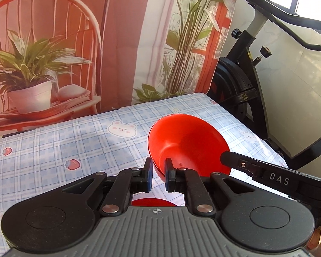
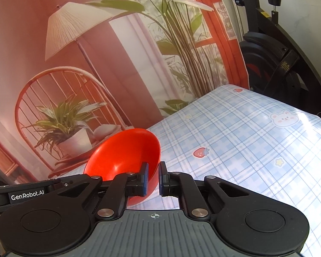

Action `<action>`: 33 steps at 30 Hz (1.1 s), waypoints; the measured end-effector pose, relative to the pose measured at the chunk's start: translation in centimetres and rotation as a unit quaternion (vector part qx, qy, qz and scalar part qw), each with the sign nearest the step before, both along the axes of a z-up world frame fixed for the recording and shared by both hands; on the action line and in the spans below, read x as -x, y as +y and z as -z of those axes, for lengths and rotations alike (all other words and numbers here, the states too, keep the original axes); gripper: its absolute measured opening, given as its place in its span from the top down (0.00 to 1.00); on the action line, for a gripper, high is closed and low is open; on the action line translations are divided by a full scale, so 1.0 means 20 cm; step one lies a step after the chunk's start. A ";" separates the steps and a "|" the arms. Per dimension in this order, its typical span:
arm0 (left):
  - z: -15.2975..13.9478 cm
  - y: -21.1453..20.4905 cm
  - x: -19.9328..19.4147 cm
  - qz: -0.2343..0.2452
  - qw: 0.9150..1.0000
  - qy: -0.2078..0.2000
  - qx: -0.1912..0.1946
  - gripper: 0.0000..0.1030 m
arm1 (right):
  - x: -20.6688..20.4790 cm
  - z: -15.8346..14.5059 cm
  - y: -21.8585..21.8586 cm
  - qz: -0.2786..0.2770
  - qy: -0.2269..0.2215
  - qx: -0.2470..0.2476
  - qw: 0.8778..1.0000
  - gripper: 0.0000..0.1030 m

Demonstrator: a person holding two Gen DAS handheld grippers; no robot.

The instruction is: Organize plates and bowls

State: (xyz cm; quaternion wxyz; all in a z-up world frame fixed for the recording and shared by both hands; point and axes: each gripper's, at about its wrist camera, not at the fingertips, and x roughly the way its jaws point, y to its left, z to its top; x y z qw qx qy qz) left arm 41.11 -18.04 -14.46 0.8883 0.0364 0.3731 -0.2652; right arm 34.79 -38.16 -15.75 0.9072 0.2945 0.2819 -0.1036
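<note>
Pinching one glossy red bowl [image 1: 188, 143] rim, left gripper [image 1: 159, 174], right gripper [image 2: 153, 178], tilted above checked tablecloth [image 1: 53, 150].

Red bowl [image 1: 188, 141]; blue plaid tablecloth [image 1: 75, 141] with bears, strawberries.

place: home room, staged as a set | table: blue plaid tablecloth [image 2: 246, 132] with bears and strawberries | behind: printed backdrop [image 1: 122, 38] picturing chair, potted plant, lamp, window | beside table: black exercise bike [image 1: 246, 68] against pale wall
</note>
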 end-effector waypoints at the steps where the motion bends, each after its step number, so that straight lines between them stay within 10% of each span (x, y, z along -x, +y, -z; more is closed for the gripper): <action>1: -0.01 0.02 0.02 0.000 1.000 -0.002 -0.002 0.88 | 0.01 -0.02 0.02 -0.003 -0.001 0.001 1.000 0.92; 20: -0.25 0.49 0.35 -0.036 0.998 -0.040 0.012 0.88 | 0.13 -0.32 0.56 -0.084 0.006 0.045 0.995 0.90; 33: -0.12 0.50 0.36 -0.044 0.999 -0.012 0.008 0.88 | 0.16 -0.23 0.61 -0.088 0.033 0.046 0.995 0.90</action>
